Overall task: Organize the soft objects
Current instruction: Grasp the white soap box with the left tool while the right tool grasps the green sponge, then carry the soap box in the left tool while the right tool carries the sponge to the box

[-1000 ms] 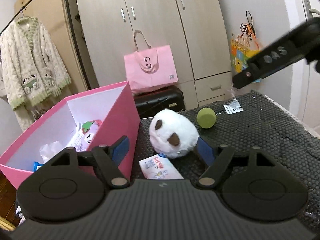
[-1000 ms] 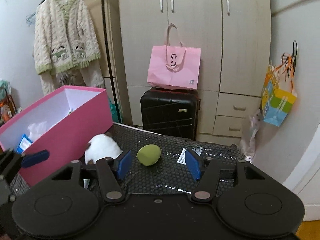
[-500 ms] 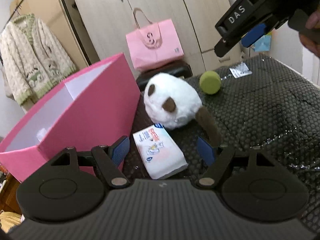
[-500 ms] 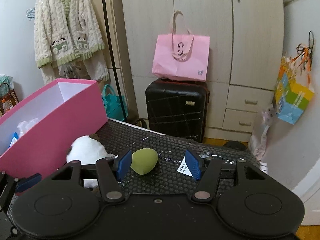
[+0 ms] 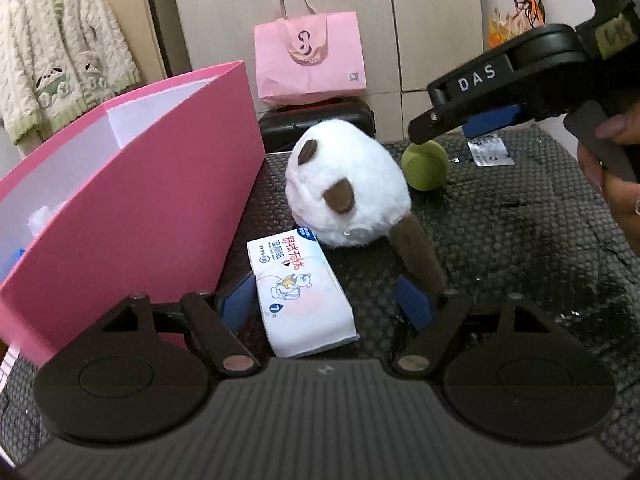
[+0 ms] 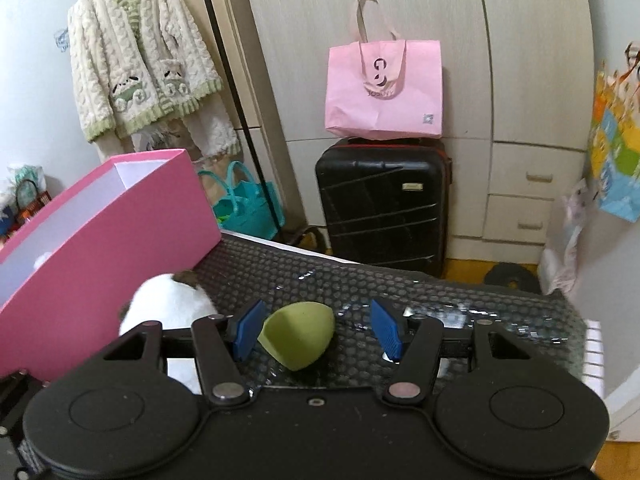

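A white tissue pack [image 5: 300, 292] lies flat on the black honeycomb mat [image 5: 520, 240], between the fingers of my left gripper [image 5: 326, 306]. Its jaws are opening and neither pad presses the pack. Just beyond sits a white plush toy [image 5: 348, 192] with brown ears and tail. A green egg-shaped sponge [image 6: 298, 334] lies between the pads of my open right gripper [image 6: 317, 330], nearer the left pad and not squeezed. The open pink box [image 5: 160, 200] stands at the left with a few items inside.
A small sachet [image 5: 490, 152] lies on the mat behind the sponge. A person's hand [image 5: 616, 184] holds the right gripper. Beyond the table stand a black suitcase [image 6: 384, 208] with a pink paper bag [image 6: 384, 88] on it, a wardrobe and a hanging cardigan [image 6: 140, 64].
Both grippers have come forward and down. The tissue pack now lies between the left fingers. The right gripper has lowered over the green sponge, which now sits between its pads.
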